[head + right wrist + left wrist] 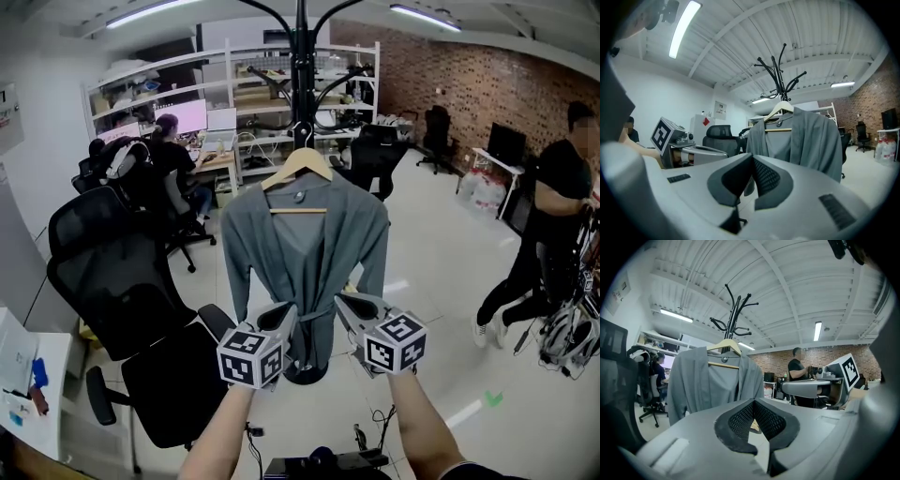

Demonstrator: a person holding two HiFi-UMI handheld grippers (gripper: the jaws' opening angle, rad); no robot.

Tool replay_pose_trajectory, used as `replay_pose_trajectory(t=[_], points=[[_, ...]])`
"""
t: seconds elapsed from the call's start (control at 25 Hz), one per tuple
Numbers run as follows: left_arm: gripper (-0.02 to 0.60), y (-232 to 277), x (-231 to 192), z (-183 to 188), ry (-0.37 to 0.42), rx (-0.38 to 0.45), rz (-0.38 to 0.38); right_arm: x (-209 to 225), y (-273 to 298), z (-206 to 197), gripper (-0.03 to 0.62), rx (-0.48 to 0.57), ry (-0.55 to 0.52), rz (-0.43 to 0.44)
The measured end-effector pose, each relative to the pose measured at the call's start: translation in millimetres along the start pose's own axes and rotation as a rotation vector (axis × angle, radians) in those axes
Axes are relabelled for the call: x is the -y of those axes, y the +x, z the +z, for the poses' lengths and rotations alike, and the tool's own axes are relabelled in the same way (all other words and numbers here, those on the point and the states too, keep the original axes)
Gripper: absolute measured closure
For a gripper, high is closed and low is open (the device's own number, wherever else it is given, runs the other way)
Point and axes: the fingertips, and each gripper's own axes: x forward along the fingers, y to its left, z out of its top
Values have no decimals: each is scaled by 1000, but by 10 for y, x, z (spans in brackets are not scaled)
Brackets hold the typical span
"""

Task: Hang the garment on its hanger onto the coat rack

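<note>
The grey garment (305, 248) is hanging on its wooden hanger (298, 167), and the hanger's hook is sitting up against the black coat rack (300, 56), which is standing in the middle of the room a little beyond the person. The cloth is draping straight down, both sleeves are dangling at the sides, and the hem is reaching toward the rack's base. Nothing but the rack is carrying it.

The person is holding both tools low and near, side by side in front of the lower part of the garment. The left gripper (291, 311) is keeping its jaws pressed together with nothing between them. The right gripper (342, 302) is doing the same, its pads meeting on empty air. From above, the tips are seeming to overlap the cloth, but each gripper's own view is showing the garment standing off beyond the jaws, so I am judging that neither is touching it.

To my eye the job is looking done, with the garment up, the hanger bar lying level and both tools empty. All that is remaining, I would say, is to draw the hands back (just which prong the hook is resting on I am not able to make out from here).

A black office chair (122, 281) is standing near on the left, someone is sitting at a desk (173, 155) far on the left, and another person (544, 234) is standing over on the right
</note>
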Motion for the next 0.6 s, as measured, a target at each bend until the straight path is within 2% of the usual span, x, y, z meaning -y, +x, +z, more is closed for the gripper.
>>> replay_pose_trajectory(t=[0.6], points=[[580,3,-26,2,3,-2,4,-6,44,-14,594,-10,10,19]])
